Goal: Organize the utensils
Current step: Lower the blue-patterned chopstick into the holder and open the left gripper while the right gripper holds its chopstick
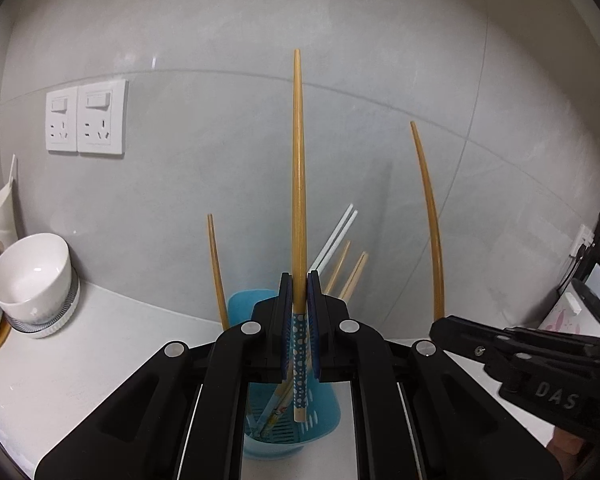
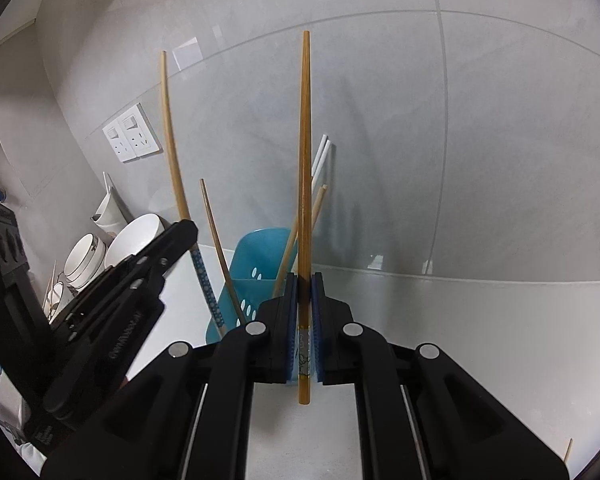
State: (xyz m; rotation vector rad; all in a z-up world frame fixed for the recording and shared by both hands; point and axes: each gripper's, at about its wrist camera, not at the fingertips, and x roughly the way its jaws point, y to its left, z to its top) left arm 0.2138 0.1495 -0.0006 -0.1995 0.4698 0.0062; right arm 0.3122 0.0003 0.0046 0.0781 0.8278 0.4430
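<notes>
Above white counter (image 1: 80, 360) and grey tiled wall (image 1: 220, 180), each tool pinches one chopstick.

You face a wall of large pale grey tiles (image 1: 228, 32) with thin grout lines and soft glare. Two white switched sockets (image 1: 86, 118) sit side by side on it at your left, above a white countertop (image 1: 120, 344) meeting the wall

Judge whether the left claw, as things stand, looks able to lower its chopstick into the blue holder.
Probably yes. The left claw is shut on a blue-dotted chopstick directly above the blue holder, whose mouth is open below. The chopsticks already inside lean aside, and the right claw stands off to the side.
</notes>
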